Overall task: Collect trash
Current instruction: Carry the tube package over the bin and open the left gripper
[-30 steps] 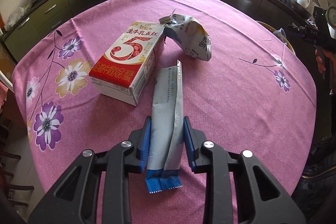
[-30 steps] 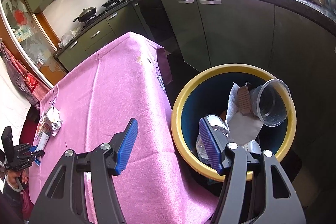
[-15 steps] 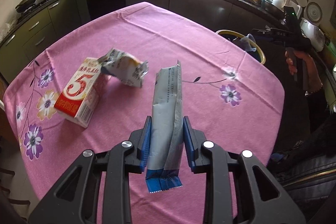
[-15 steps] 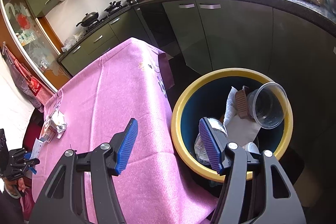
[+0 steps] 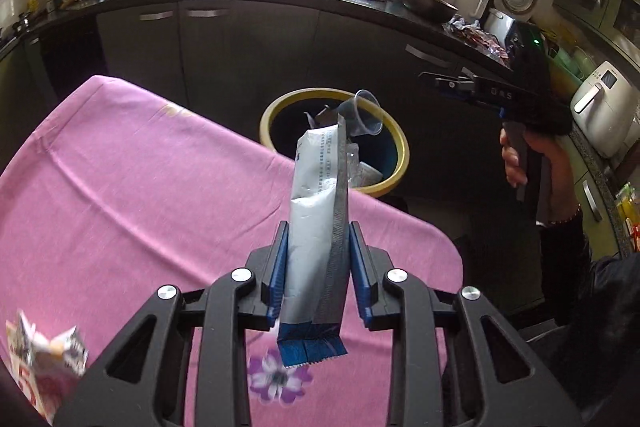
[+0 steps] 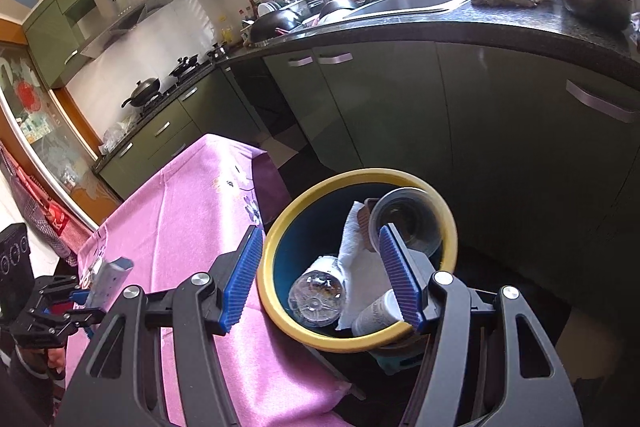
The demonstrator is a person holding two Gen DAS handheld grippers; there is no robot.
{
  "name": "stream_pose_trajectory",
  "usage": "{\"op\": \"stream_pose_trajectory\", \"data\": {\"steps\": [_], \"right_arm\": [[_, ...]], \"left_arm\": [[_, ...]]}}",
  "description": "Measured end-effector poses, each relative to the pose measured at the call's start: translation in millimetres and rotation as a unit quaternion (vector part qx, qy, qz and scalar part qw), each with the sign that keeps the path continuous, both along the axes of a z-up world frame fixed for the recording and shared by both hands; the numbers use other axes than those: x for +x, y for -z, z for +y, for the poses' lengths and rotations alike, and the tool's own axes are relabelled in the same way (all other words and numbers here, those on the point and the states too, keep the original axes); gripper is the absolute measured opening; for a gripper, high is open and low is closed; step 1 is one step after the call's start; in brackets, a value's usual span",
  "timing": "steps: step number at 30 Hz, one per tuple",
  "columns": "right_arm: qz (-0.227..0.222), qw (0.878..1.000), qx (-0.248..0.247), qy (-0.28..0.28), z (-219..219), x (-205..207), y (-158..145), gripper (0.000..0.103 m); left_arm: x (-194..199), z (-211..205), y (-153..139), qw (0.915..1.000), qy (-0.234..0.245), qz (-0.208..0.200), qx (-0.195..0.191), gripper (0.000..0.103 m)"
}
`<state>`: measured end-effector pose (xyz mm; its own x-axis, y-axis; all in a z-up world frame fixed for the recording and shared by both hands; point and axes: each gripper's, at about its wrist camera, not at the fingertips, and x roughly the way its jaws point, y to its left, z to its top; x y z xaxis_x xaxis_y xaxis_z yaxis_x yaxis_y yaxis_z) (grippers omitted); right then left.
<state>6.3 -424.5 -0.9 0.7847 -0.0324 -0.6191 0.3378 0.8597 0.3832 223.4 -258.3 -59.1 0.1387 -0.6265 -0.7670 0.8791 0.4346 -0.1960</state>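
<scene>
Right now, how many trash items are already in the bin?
5 visible in the bin: clear plastic cup and brown piece at the far side, white paper in the middle, clear bottle and white tube nearest. More may be buried underneath.

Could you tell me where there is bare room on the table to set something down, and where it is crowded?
The pink tablecloth lies bare from its far edge by the cabinets to the left gripper, which holds the wrapper. Trash crowds the near left corner. The bin beside the table is crowded: a bottle, a cup and paper.
</scene>
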Motion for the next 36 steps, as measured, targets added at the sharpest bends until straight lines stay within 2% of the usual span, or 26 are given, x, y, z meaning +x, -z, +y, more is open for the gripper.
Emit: {"op": "stream_pose_trajectory", "data": {"steps": [3,9,11,13,15,18,22,24,27,32,34,36], "right_arm": [[-0.003,1.0,0.009,0.013,-14.5,-15.0,4.0,0.061],[-0.003,0.999,0.03,0.038,-42.2,-41.4,15.7,0.061],[-0.003,0.998,0.035,0.046,-50.8,-48.1,18.6,0.063],[-0.005,0.998,0.039,0.053,-57.1,-54.5,21.2,0.065],[-0.003,0.998,0.043,0.054,-61.9,-56.3,23.3,0.065],[-0.005,0.998,0.047,0.05,-62.1,-57.2,23.4,0.065],[-0.005,0.998,0.042,0.038,-54.3,-50.8,20.0,0.065],[-0.003,0.999,0.037,0.032,-48.3,-46.4,19.2,0.065],[0.003,0.999,0.036,0.016,-39.3,-36.6,19.8,0.066],[0.022,0.999,0.025,-0.033,-8.2,-8.8,20.8,0.066],[0.032,0.997,0.018,-0.067,14.5,8.0,21.3,0.066],[0.04,0.993,0.01,-0.107,44.2,26.7,21.9,0.066]], "left_arm": [[21.8,-53.0,9.8,0.9998,0.014,0.013,0.008,0.028],[71.6,-144.8,43.0,0.9985,0.013,0.045,0.03,0.028],[79.8,-167.4,51.2,0.9985,0.012,0.04,0.036,0.03],[86.6,-184.9,57.8,0.9985,0.007,0.034,0.043,0.037],[90.8,-199.1,61.8,0.9985,0.003,0.023,0.048,0.059],[91.1,-200.5,57.5,0.9989,-0.008,0.017,0.044,0.061],[78.7,-165.1,33.0,0.9997,-0.023,0.002,0.001,0.067],[65.1,-133.9,15.0,0.9986,-0.037,-0.018,-0.033,0.08],[42.8,-79.0,-6.8,0.9941,-0.064,-0.038,-0.079,0.085],[7.1,22.4,-29.9,0.98,-0.131,-0.053,-0.14,0.093],[-10.0,58.3,-36.1,0.9728,-0.167,-0.058,-0.149,0.095],[-25.7,102.5,-40.8,0.9619,-0.212,-0.075,-0.156,0.096]]}}
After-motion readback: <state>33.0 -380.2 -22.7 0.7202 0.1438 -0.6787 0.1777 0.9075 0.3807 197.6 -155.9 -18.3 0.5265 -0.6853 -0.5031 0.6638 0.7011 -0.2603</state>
